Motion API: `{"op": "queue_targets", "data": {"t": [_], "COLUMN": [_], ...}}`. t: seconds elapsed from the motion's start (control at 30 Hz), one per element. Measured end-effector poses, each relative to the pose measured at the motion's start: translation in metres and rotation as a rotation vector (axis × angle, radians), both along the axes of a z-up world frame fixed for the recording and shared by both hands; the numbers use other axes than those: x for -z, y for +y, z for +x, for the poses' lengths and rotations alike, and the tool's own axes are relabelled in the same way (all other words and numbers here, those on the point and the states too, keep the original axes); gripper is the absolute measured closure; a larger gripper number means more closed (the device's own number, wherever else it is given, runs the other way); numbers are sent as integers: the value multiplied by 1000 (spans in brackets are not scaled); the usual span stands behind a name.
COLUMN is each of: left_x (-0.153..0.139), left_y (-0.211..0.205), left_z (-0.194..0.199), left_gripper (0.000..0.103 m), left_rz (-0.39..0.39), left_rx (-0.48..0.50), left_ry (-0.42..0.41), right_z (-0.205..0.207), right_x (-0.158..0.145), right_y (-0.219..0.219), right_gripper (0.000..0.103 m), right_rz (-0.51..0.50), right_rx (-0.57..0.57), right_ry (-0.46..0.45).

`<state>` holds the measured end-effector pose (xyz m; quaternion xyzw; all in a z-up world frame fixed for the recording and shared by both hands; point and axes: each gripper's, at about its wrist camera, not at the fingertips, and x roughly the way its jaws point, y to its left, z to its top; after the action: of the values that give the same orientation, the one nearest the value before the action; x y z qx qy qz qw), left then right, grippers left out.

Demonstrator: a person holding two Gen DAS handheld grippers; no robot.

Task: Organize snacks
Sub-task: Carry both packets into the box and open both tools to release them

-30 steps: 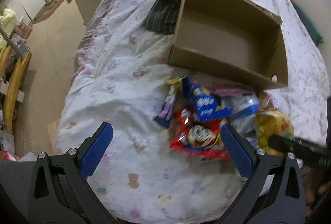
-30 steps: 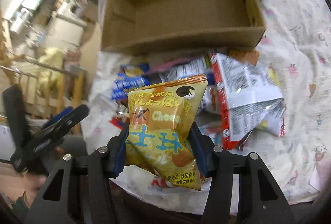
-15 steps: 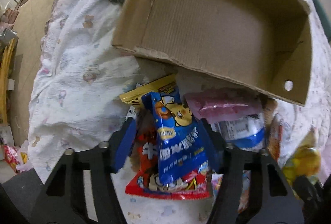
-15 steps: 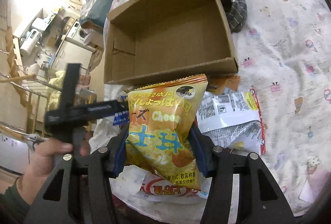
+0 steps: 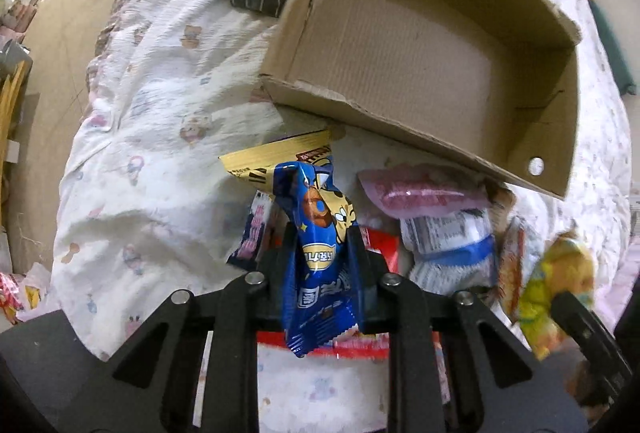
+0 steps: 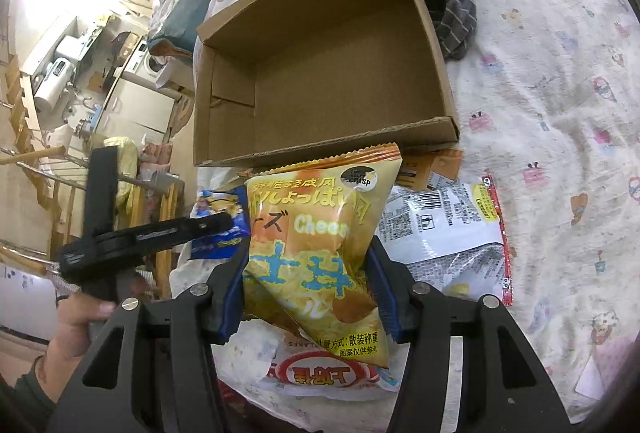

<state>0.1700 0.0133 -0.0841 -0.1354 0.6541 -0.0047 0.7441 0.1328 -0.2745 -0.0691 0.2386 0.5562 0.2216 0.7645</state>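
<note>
**onlooker_1:** So, standing by the bed: the cardboard box (image 5: 420,45) has nothing in it that I can see, bare floor and walls. All the snacks sit in a heap on the quilt (image 5: 160,113) just in front of its near wall. Nothing is sorted yet, as far as I can tell.

**onlooker_2:** Two are picked up though, right?

**onlooker_1:** Yep. The left gripper (image 5: 322,265) has its jaws closing on a blue snack packet (image 5: 320,253), pads pressing both sides, and the packet is crumpled narrow between them. It sticks up over the pile, with a gold wrapper (image 5: 276,157) and a pink pouch (image 5: 420,189) lying under and beside it. The right gripper (image 6: 308,285) has its jaws at a middling width, clamped on a yellow cheese chip bag (image 6: 320,245), puffy and upright.

**onlooker_2:** And what's left?

**onlooker_1:** Basically everything, I'd say. Both bags need to go into the box, then the white-and-red pack (image 6: 448,229), the red one underneath and the rest of the heap.

**onlooker_2:** How are the hands sitting?

**onlooker_1:** The left one points steeply down over the pile; you can see the person's hand (image 6: 80,325) wrapped round its handle from the right camera. The right one tilts down more gently, aimed at the box's open top, with the chip bag just short of the near wall.
</note>
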Motion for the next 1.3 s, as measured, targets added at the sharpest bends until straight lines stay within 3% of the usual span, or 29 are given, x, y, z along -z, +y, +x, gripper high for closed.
{"op": "queue_targets", "data": {"t": [0.1, 0.43, 0.87, 1.1, 1.3], "left_x": [-14, -63, -115, -110, -88], "left_y": [11, 9, -1, -21, -34], "left_z": [-10, -29, 12, 47, 71], "left_gripper": [84, 84, 84, 84, 84], "left_rz": [-48, 13, 60, 78, 96], "left_rx": [0, 79, 121, 166, 199], "left_ry": [-12, -141, -313, -361, -384], "right_z": [-1, -13, 34, 76, 98], "right_x": [0, -20, -72, -76, -48], "right_y": [3, 12, 12, 15, 16], "right_gripper": [47, 47, 47, 47, 47], "right_rz": [-9, -57, -98, -125, -136], "right_rx": [-4, -6, 66, 86, 100], "right_ry": [1, -65, -211, -262, -266]}}
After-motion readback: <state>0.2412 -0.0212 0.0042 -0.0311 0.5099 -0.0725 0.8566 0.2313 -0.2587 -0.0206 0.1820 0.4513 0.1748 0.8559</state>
